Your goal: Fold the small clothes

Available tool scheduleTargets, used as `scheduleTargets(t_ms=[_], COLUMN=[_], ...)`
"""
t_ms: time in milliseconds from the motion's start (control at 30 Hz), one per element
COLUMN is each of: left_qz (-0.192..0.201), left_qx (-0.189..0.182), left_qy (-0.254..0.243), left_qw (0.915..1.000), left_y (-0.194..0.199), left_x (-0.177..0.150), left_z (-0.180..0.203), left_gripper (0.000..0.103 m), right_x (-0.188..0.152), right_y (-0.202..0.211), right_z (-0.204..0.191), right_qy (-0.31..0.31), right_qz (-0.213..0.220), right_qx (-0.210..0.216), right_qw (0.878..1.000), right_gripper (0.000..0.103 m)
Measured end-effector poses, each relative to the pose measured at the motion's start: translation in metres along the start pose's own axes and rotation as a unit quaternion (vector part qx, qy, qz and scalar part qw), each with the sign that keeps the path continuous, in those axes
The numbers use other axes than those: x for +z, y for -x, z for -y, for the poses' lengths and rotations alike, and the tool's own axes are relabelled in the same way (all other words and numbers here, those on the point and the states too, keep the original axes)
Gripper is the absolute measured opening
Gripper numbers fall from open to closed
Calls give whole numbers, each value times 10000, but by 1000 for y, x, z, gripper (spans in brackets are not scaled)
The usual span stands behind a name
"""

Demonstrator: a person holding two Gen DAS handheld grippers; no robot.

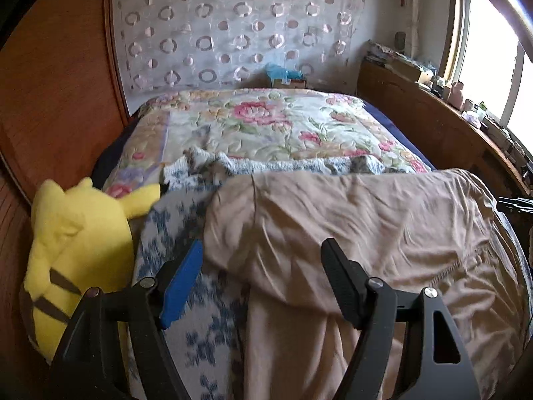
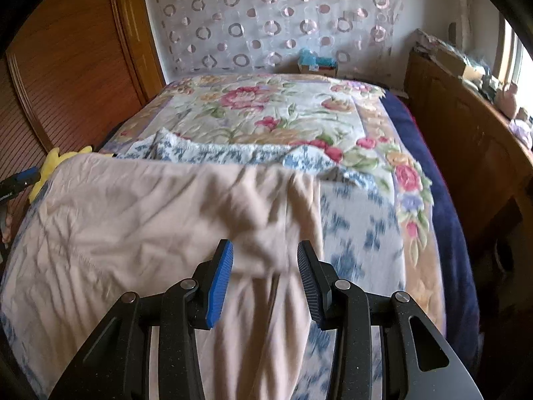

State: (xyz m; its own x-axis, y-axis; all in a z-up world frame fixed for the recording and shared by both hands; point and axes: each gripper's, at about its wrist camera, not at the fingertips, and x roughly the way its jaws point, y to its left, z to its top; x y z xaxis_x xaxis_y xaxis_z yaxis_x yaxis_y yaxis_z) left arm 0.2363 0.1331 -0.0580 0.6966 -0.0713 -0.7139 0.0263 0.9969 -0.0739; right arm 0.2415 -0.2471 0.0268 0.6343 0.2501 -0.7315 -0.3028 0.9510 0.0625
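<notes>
On the bed [image 1: 393, 123], both the left gripper [image 1: 260, 266] and the right gripper [image 2: 265, 266] hang open over the beige garment [image 1: 366, 220], gripping nothing.

place: home bedroom | showing: bed [image 1: 399, 123] wearing floral quilt [image 1: 266, 123] | yellow plush toy [image 1: 76, 250] lying beside | wooden cabinets [image 1: 56, 100] standing around

left wrist: low, close, looking up the bed [image 1: 253, 123] | right wrist: likewise | shared: bed
</notes>
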Motion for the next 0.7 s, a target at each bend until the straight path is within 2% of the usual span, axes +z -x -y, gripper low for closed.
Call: scheduleTargets(t_ms=[233, 533, 700], left_qz=[-255, -451, -501], left_qx=[48, 20, -168], left_qy=[55, 78, 310], left_qw=[9996, 9989, 9981], left_y=[-10, -23, -30], left_x=[-13, -15, -10], left_z=[-1, -5, -15], left_gripper=[74, 74, 74], right_x=[-5, 4, -3], right_y=[-8, -20, -34], right_z=[11, 23, 9], right_qy=[-272, -404, -291], right_qz=[-220, -70, 61], right_qx=[99, 133, 101], right_qw=[9993, 9991, 9995], right_gripper=[45, 49, 60])
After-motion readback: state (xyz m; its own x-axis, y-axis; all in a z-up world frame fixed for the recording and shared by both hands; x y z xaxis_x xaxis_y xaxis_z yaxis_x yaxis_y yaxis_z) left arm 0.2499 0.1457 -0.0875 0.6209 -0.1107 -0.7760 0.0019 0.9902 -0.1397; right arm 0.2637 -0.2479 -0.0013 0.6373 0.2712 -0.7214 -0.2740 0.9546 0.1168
